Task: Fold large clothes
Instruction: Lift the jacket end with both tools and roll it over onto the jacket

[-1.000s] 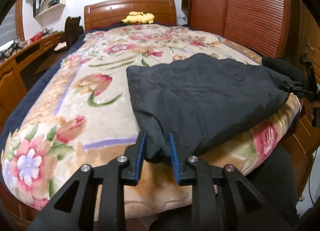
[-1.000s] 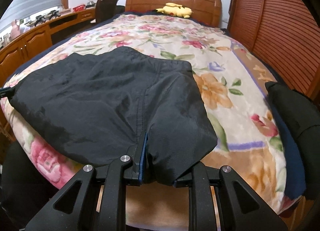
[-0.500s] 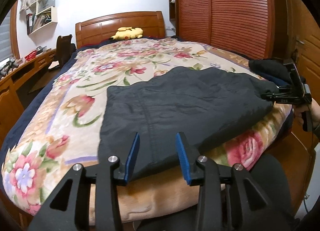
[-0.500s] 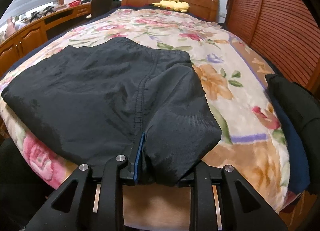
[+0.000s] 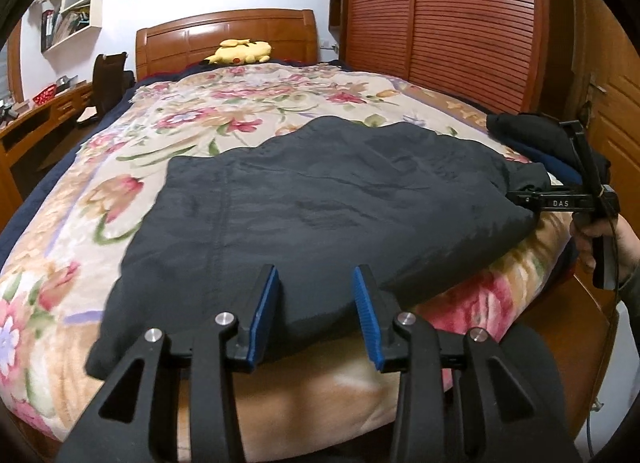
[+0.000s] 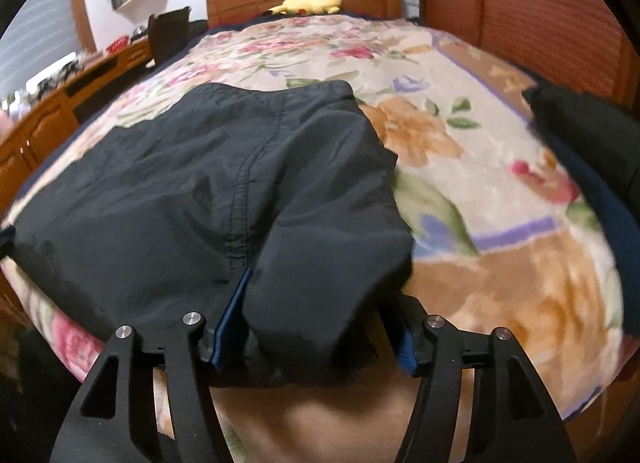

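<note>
Lying across the near end of the bed, the dark garment (image 5: 320, 199) runs its long axis from nine to three o'clock in the left wrist view, a stitched seam crossing it from six toward twelve. Its near hem hangs just over the mattress edge, on the floral blanket (image 5: 168, 131).

The left gripper (image 5: 316, 303) stands at a middling gap with its blue pads clear of the cloth — nothing pinched, the hem lying just beyond the tips. The right gripper (image 6: 316, 319) is opening: a rolled fold of the garment (image 6: 224, 191) still sits between its jaws, touching the left pad, while the other pad has come away from the cloth.

Only the left wrist view shows the right gripper from outside (image 5: 560, 203), at three o'clock, with the hand (image 5: 600, 235) on its grip, right at the garment's end by the bed's corner. Only the right wrist view shows the fold's rounded bulge close up and the seam's double stitching. A pile of dark clothes (image 6: 592, 143) sits at two o'clock there, near the bed's side edge.

Beyond the garment, toward twelve o'clock, the blanket lies open up to the headboard (image 5: 228, 39), where a yellow plush toy (image 5: 240, 51) rests. A slatted wardrobe (image 5: 440, 23) closes off the two o'clock side — a desk (image 6: 60, 115) the ten o'clock side.
</note>
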Demonstrator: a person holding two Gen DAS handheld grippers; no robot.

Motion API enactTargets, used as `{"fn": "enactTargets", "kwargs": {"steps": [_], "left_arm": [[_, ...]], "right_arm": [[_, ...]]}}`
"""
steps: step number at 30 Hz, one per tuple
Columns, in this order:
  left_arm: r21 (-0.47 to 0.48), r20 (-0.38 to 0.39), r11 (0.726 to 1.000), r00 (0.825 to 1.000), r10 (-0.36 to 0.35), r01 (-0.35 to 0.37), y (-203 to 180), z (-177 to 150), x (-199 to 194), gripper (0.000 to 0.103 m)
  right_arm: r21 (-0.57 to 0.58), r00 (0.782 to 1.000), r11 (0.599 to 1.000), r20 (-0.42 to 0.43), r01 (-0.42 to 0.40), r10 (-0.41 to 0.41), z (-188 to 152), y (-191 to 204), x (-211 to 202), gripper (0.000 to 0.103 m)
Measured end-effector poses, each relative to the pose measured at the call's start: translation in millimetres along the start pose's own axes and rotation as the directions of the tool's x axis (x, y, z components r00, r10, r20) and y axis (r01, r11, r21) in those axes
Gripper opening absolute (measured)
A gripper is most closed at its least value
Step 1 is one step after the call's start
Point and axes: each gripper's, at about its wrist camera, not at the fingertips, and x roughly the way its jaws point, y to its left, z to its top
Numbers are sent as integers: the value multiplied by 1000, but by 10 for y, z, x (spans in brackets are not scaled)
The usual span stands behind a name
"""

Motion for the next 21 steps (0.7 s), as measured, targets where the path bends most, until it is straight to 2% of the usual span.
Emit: {"fn": "enactTargets", "kwargs": {"steps": [6, 14, 21], "left_arm": [[9, -7, 998, 998, -67, 67, -262, 128, 180, 37], [26, -58, 997, 996, -72, 73, -397, 95, 472, 38], [30, -50, 997, 996, -74, 75, -400, 45, 509, 39]], "right_arm": [[36, 999, 999, -2, -34, 34, -21, -46, 12, 64], [55, 999, 998, -6, -38, 38, -59, -46, 0, 64], [26, 999, 999, -9, 39, -39, -83, 14, 0, 74]]}}
